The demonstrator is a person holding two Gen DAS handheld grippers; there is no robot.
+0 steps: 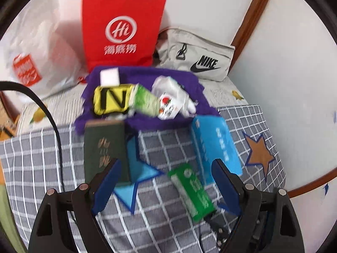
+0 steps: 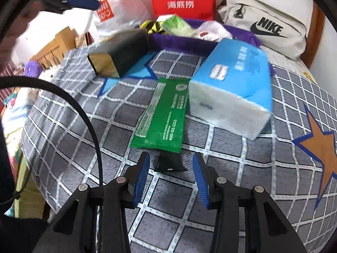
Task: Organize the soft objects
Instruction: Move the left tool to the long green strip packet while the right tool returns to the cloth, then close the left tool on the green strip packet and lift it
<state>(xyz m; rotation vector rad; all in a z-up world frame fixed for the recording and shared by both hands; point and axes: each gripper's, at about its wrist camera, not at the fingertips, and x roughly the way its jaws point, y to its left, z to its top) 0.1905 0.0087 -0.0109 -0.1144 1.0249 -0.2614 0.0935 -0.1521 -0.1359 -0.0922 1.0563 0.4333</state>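
My left gripper (image 1: 166,183) is spread wide above the grid-patterned bedspread (image 1: 42,147), nothing between its pads. My right gripper (image 2: 171,178) is partly spread, also empty, its tips just short of the green wipes packet (image 2: 162,116) lying flat mid-bed. A blue tissue pack (image 2: 231,88) sits touching the packet's right side. A dark green box (image 2: 120,50) lies nearer the left edge. Toward the far edge, a purple cloth (image 1: 143,122) carries a yellow pouch (image 1: 111,100), a light green packet (image 1: 145,101) and a white packet (image 1: 172,99). Behind it stand a red bag (image 1: 122,29) and a grey Nike bag (image 1: 198,57).
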